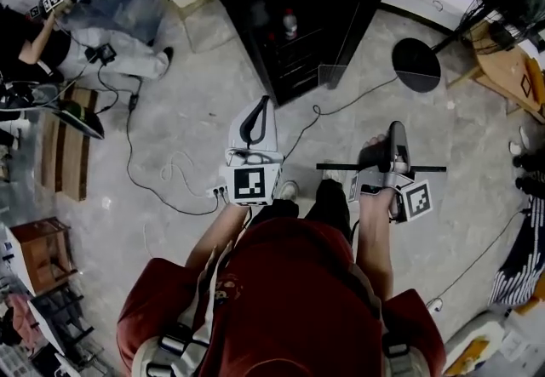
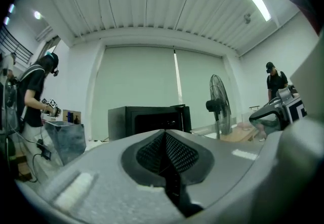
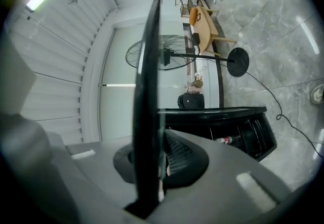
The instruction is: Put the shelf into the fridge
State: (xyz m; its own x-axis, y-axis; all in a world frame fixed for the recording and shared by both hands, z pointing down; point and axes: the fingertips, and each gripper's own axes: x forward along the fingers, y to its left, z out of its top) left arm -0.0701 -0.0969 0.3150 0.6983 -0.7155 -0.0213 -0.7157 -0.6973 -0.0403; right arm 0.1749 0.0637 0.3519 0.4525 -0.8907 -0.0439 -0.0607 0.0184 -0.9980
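Observation:
The shelf [image 1: 341, 167] shows in the head view as a thin dark bar held crosswise in front of me. My right gripper [image 1: 397, 141] is shut on it. In the right gripper view the shelf [image 3: 149, 76] is a dark edge-on strip rising from between the pads of that gripper [image 3: 154, 167]. My left gripper [image 1: 263, 100] is shut with nothing in it, left of the shelf and apart from it; its pads [image 2: 177, 149] meet. The black fridge [image 1: 298, 18] stands open ahead, with a bottle [image 1: 290, 24] inside. The fridge [image 2: 149, 119] also appears straight ahead in the left gripper view.
A standing fan's round base [image 1: 417, 65] sits right of the fridge, and a wooden table [image 1: 511, 69] stands at the far right. Cables [image 1: 162, 179] and a power strip [image 1: 220, 191] lie on the floor to the left. A person [image 1: 43, 39] stands at the far left.

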